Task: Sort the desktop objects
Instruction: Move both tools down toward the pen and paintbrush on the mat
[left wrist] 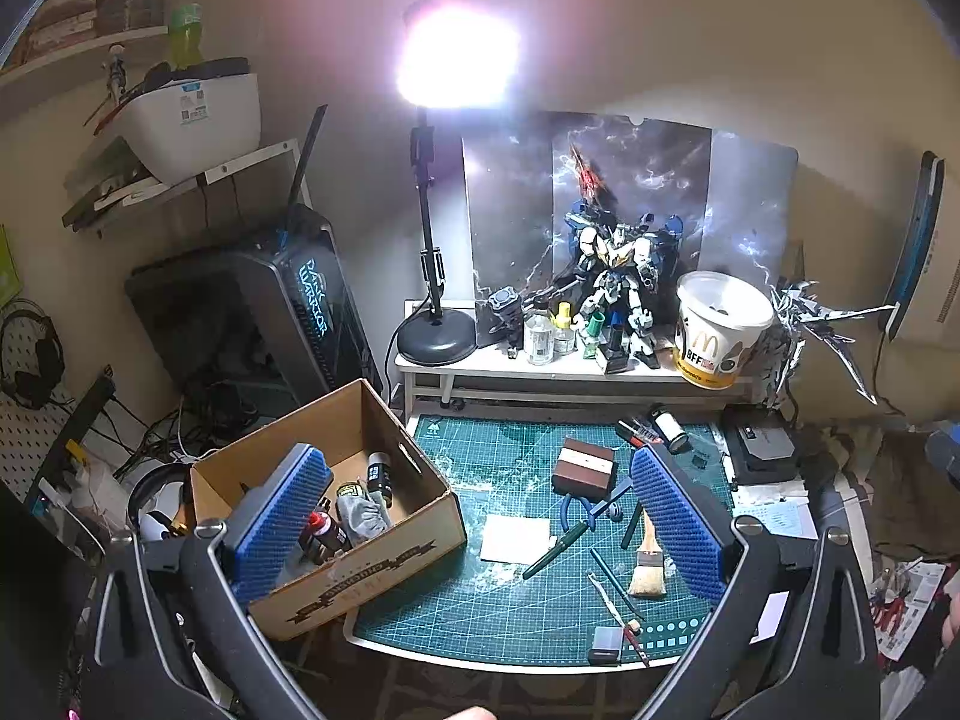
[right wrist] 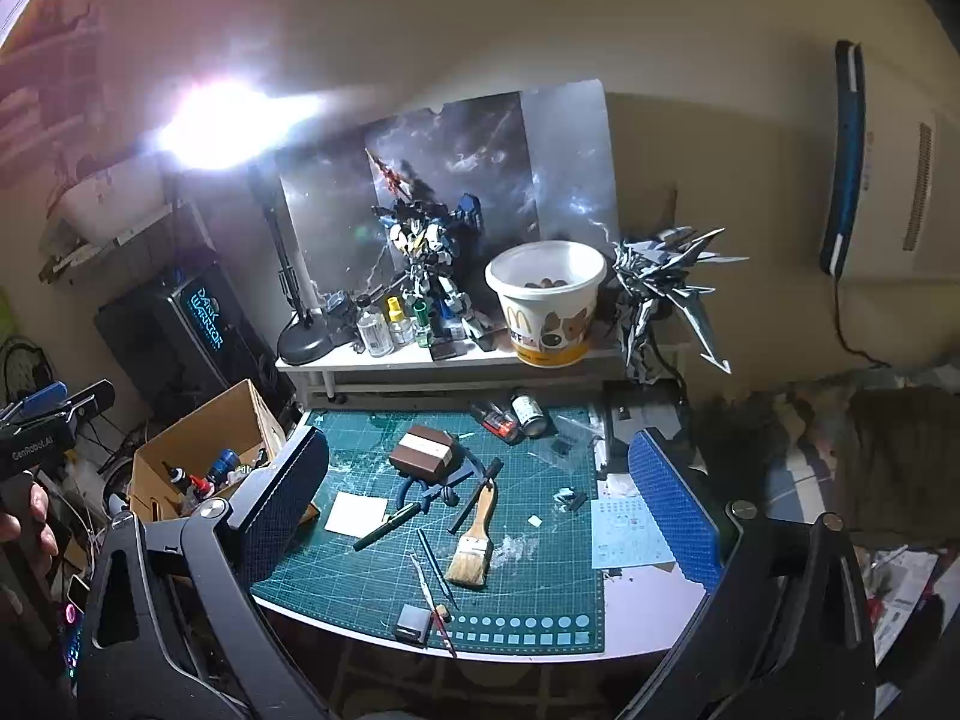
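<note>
On the green mat (left wrist: 480, 600) lie the loose things: a brush (right wrist: 474, 546), a green pen (right wrist: 387, 527), a brown box (right wrist: 423, 456), a white card (right wrist: 355, 513), blue pliers (left wrist: 585, 507) and a small grey block (right wrist: 413, 624). At the mat's left edge a carton (left wrist: 384, 564) holds small bottles. The left gripper (left wrist: 480, 516) hangs above mat and carton, fingers spread, gripping nothing. The right gripper (right wrist: 480, 516) hangs over the mat, fingers likewise spread and empty. A lamp (left wrist: 456, 54) glares behind.
</note>
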`<action>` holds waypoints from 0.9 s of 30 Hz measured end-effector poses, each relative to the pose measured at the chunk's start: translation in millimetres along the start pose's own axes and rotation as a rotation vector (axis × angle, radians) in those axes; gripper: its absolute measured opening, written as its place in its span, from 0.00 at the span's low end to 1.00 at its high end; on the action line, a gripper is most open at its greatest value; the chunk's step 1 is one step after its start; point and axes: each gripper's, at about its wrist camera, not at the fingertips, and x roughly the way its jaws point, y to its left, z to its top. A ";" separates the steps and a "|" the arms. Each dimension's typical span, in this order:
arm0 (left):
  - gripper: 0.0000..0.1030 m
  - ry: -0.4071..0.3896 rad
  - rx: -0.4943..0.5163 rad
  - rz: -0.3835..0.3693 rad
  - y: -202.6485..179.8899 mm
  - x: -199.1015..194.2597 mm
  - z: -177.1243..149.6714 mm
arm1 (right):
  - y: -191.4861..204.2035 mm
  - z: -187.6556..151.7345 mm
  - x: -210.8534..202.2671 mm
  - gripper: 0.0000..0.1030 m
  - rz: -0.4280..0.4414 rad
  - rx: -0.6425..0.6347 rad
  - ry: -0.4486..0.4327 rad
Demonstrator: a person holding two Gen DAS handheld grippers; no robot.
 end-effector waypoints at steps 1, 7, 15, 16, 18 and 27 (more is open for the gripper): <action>1.00 0.001 0.000 -0.001 0.5 0.3 1.6 | 0.1 -0.2 0.0 0.98 -0.002 0.000 0.005; 1.00 0.108 -0.043 -0.072 6.2 30.9 -4.2 | -2.3 -3.3 9.6 0.98 -0.009 0.009 0.032; 1.00 0.195 -0.225 -0.100 39.3 62.2 -40.7 | -15.6 -26.6 24.4 0.98 -0.018 0.042 0.086; 1.00 0.201 -0.235 -0.095 43.6 65.2 -44.8 | -17.8 -30.7 29.8 0.98 -0.023 0.044 0.102; 1.00 0.216 -0.241 -0.080 52.4 71.8 -51.6 | -21.8 -38.6 39.2 0.98 -0.032 0.047 0.133; 1.00 0.307 -0.244 -0.105 91.2 109.3 -86.0 | -35.2 -83.1 81.4 0.97 -0.091 0.087 0.237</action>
